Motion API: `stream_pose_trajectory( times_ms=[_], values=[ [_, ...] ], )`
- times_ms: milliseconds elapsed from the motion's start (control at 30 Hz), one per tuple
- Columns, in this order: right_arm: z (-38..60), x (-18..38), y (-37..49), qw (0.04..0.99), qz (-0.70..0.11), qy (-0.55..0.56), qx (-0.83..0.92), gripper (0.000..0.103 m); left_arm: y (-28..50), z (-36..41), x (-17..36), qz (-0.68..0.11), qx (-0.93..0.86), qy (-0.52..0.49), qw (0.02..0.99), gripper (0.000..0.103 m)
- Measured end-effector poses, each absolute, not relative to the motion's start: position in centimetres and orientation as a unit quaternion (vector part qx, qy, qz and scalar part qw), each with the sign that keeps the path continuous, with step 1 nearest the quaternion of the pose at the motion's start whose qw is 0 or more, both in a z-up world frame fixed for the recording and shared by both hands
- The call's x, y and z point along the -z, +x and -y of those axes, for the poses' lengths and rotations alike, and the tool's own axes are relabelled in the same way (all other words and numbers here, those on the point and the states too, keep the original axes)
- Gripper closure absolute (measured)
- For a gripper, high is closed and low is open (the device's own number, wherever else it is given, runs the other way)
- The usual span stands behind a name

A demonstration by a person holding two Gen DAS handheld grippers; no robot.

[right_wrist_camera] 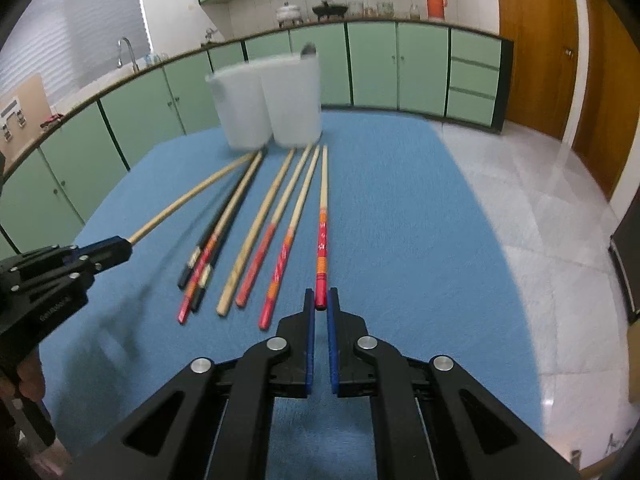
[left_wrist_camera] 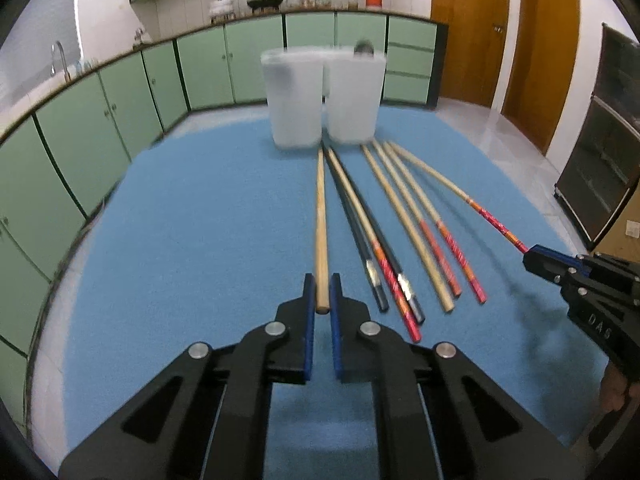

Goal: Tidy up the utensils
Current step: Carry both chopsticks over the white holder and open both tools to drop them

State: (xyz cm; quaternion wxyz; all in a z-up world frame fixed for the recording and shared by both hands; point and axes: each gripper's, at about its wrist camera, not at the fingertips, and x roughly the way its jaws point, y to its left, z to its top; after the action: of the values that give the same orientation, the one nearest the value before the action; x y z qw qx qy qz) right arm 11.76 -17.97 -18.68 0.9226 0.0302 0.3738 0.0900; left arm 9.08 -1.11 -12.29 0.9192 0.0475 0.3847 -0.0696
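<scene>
My left gripper [left_wrist_camera: 322, 286] is shut on the thick end of a plain wooden chopstick [left_wrist_camera: 321, 224], whose tip points at two translucent white cups [left_wrist_camera: 298, 100]. My right gripper [right_wrist_camera: 321, 300] is shut on the red end of a red-patterned chopstick [right_wrist_camera: 322, 232]. Each gripper shows in the other's view: the right gripper [left_wrist_camera: 536, 258] at the right edge, the left gripper [right_wrist_camera: 116, 250] at the left edge with the plain wooden chopstick [right_wrist_camera: 188, 200]. Several more chopsticks [left_wrist_camera: 404, 232], black, red-ended and plain, lie fanned on the blue mat [left_wrist_camera: 180, 240] between the two held ones.
The two cups [right_wrist_camera: 272, 100] stand side by side at the mat's far edge; a grey object pokes above the right one. Green cabinets [left_wrist_camera: 100, 112] curve around the left and back. Tiled floor [right_wrist_camera: 540, 220] and wooden doors lie to the right.
</scene>
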Motion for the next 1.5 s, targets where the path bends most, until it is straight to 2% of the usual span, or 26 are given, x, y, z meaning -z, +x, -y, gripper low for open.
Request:
stream_pose_trajectory(
  times_ms=[467,967,1500],
  values=[
    [20.6,7.6,12.1,0.960,-0.259,0.039,-0.100,0.097,10.1,0.4,2.2,-0.273,0.083,0.021,0.958,0.097],
    [20.6,0.2,16.4,0.962,-0.226,0.025,-0.150,0.098,13.6,0.4,-2.8,-0.232,0.101,0.008,0.967,0.097],
    [20.2,-8.2,20.4,0.974,-0.135,0.037,-0.175,0.098,16.1,0.2,-10.2,-0.119,0.085,-0.025,0.989,0.097]
  ],
)
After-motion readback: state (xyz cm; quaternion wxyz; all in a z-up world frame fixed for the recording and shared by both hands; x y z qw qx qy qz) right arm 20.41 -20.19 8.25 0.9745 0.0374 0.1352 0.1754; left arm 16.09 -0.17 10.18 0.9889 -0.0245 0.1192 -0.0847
